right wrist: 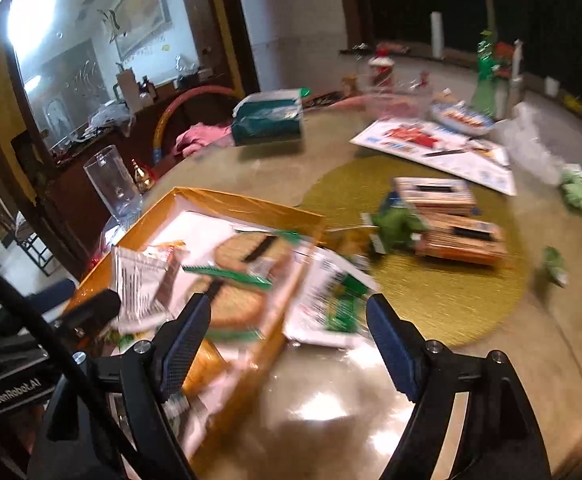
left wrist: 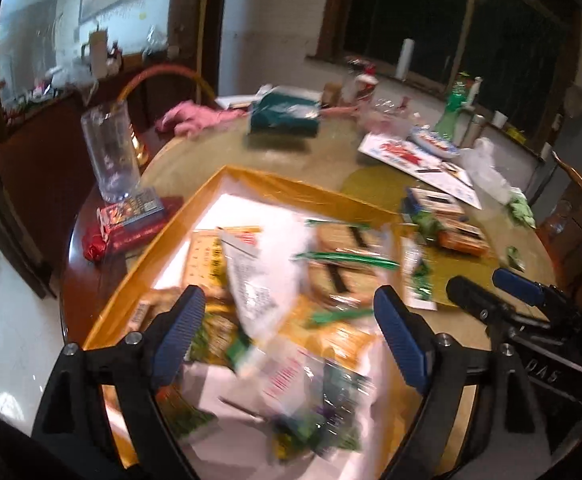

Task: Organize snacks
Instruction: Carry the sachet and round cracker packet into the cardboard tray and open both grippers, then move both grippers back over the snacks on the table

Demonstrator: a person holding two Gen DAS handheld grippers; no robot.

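An orange box point(left wrist: 291, 185) point(right wrist: 231, 200) stands on the round table, piled with several snack packets. My left gripper point(left wrist: 289, 300) hangs open over the pile; a blurred white packet point(left wrist: 259, 276) lies below, and nothing is between the pads. My right gripper point(right wrist: 289, 306) is open above the box's right wall and a white and green packet point(right wrist: 331, 300) on the table beside it. Two brown cracker packs point(right wrist: 435, 196) point(right wrist: 463, 240) and a green packet point(right wrist: 399, 224) lie farther off on the yellow mat point(right wrist: 431, 300). Each gripper shows at the edge of the other's view point(left wrist: 483, 282) point(right wrist: 75, 300).
A glass tumbler point(left wrist: 111, 152) and a red box point(left wrist: 135, 220) stand left of the orange box. At the back are a teal tissue pack point(left wrist: 287, 114), a pink cloth point(left wrist: 195, 118), a flat printed carton point(right wrist: 431, 144), a green bottle point(right wrist: 485, 80) and a plastic bag point(left wrist: 487, 168).
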